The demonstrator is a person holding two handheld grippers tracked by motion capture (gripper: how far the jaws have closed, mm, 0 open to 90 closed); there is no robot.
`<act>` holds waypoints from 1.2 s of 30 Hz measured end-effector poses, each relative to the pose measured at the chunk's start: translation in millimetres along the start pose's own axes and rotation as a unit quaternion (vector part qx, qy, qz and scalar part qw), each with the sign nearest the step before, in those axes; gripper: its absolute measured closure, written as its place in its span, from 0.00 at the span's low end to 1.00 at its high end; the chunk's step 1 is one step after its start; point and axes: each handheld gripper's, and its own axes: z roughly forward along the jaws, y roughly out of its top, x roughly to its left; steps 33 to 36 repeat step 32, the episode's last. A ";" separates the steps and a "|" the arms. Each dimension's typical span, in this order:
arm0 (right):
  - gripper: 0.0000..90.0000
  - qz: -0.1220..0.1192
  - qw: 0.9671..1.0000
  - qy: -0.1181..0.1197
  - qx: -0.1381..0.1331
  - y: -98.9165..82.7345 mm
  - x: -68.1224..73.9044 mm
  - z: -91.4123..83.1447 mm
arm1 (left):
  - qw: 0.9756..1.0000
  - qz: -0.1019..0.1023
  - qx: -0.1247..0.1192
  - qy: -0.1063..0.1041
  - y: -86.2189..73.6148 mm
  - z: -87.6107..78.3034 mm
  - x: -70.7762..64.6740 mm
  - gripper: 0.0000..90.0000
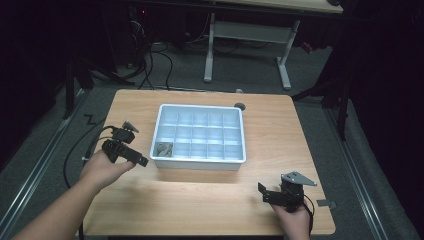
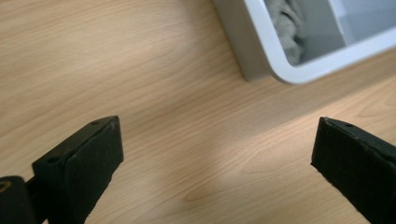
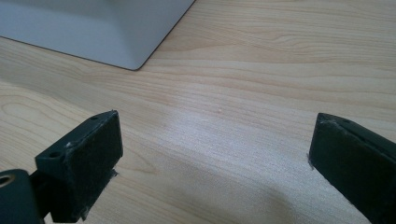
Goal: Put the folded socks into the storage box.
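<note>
A white plastic tray (image 1: 200, 159), its inside split by thin walls into a grid of small square compartments, sits square in the middle of the pale wood-grain tabletop (image 1: 200, 200), within easy reach of both hands. A crumpled grey thing, cloth-like by its folds (image 1: 163, 149), lies in the near-left corner compartment; what it is exactly I cannot tell. The left gripper (image 1: 131, 157) is held just beside that corner, low over the wood, its flat black fingers (image 2: 79, 163) spread wide with nothing between them, which would suit a reach toward that piece. The right gripper (image 1: 272, 192) hangs well back near the front edge, off the tray's near-right corner, fingers (image 3: 79, 158) likewise wide apart and empty, seemingly out of the way. The tray's rim looks smooth and rounded, the finger pads matte and rubbery.
</note>
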 end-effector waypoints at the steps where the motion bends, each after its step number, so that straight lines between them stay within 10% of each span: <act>1: 0.03 0.000 1.000 0.000 0.000 0.1 -0.1 0.0 | 1.000 0.003 -0.013 -0.012 -7.6 -1.1 2.8 0.05; 10: 0.03 -0.005 1.000 -0.006 0.003 0.5 2.6 0.1 | 0.988 -0.006 -0.127 -0.091 -66.6 3.5 21.2 0.07; 14: 0.03 -0.011 1.000 -0.007 0.004 0.7 3.9 0.0 | 0.975 0.063 -0.197 -0.085 -91.0 10.6 26.2 0.07; 18: 0.03 -0.017 1.000 -0.006 0.000 0.4 4.5 -0.7 | 0.971 0.046 -0.205 -0.114 -104.7 9.4 29.4 0.07; 20: 0.03 -0.019 1.000 -0.008 0.001 -0.5 5.5 0.5 | 0.963 0.075 -0.222 -0.131 -104.6 1.6 24.4 0.06; 22: 0.03 -0.025 1.000 -0.012 0.002 -0.8 5.9 2.5 | 0.960 0.073 -0.226 -0.150 -105.7 0.2 25.8 0.06; 26: 0.03 -0.023 0.999 -0.023 0.002 -1.4 6.9 4.0 | 0.953 0.006 -0.234 -0.189 -101.8 0.5 35.5 0.04; 36: 0.03 -0.026 0.999 -0.027 -0.005 -2.0 9.3 1.5 | 0.956 0.026 -0.235 -0.174 -102.7 7.5 36.9 0.06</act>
